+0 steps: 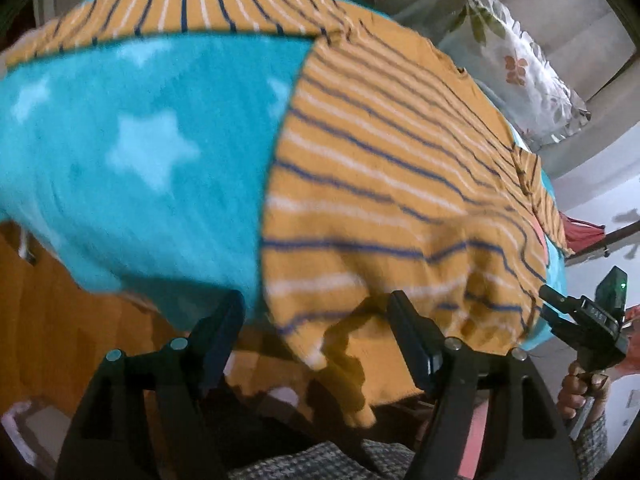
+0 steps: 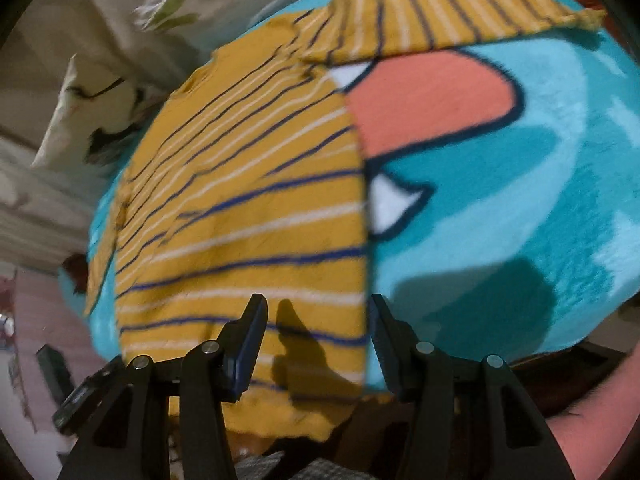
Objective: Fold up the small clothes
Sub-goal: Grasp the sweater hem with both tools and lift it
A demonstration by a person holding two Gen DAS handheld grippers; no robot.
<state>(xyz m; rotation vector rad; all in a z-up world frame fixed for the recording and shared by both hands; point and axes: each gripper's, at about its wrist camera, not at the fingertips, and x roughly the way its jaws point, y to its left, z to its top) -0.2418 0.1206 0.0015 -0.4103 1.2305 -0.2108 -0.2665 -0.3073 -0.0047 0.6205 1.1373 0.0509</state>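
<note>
A small mustard-yellow shirt (image 1: 384, 184) with navy and white stripes lies spread on a teal blanket (image 1: 132, 152). One sleeve (image 1: 168, 12) stretches out to the far left; the other sleeve (image 2: 448, 16) lies at the top of the right wrist view. The shirt's hem hangs over the near edge. My left gripper (image 1: 316, 312) is open, its jaws astride the shirt's near left corner. My right gripper (image 2: 318, 316) is open over the shirt (image 2: 248, 200) at its near right hem corner. The right gripper also shows at the right edge of the left wrist view (image 1: 584, 316).
The teal blanket (image 2: 520, 200) has star prints and a cartoon mouth with orange tongue (image 2: 428, 100). A floral pillow (image 1: 516, 64) lies behind the shirt. An orange wooden surface (image 1: 52, 312) lies below the blanket's near edge.
</note>
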